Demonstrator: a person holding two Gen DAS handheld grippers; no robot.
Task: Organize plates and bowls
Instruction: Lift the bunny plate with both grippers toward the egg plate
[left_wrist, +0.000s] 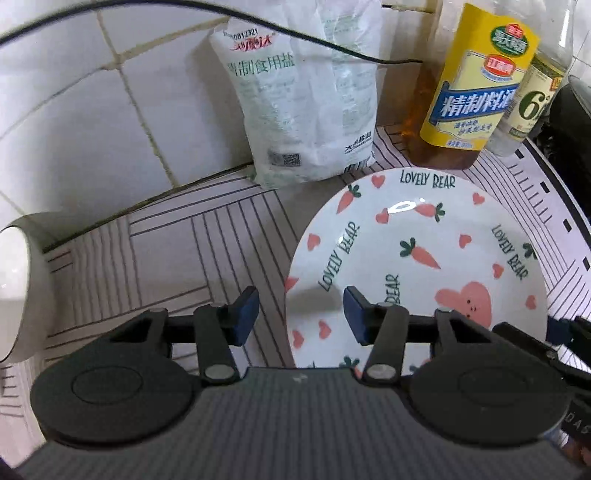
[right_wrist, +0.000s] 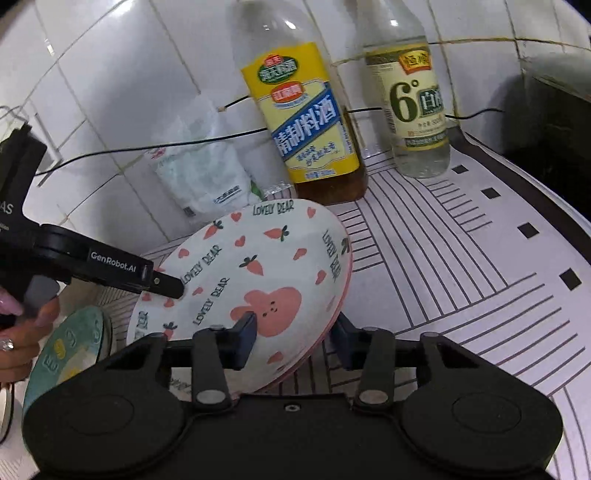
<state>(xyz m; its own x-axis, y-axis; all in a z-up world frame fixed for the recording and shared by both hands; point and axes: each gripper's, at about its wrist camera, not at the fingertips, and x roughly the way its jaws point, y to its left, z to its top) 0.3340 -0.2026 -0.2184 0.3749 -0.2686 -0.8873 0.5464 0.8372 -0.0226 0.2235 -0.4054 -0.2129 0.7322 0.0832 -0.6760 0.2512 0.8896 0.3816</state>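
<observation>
While the left gripper (left_wrist: 301, 314) stands spread, its blue pads sit either side of the near-left rim of the round white ceramic plate printed with pink carrots, hearts and "LOVELY BEAR" (left_wrist: 406, 240) – neither pad touching it. The right gripper (right_wrist: 293, 332) straddles the plate's opposite rim, one finger over the inside and one outside; whether its pads press cannot be told. The plate lies on the white counter mat with dark line patterns (left_wrist: 166, 251).

To the left gripper's left sits a plain white ceramic bowl (left_wrist: 11, 288); a teal dish with yellow marks (right_wrist: 66, 350) lies below that gripper in the right wrist view. Beyond the plate stand a white plastic salt bag (left_wrist: 306, 110), a yellow-labelled bottle with amber liquid low inside (right_wrist: 306, 122) and a clear bottle of colourless liquid (right_wrist: 413, 107) – all against the white tiled wall (left_wrist: 74, 92), where a black cable (left_wrist: 332, 46) runs.
</observation>
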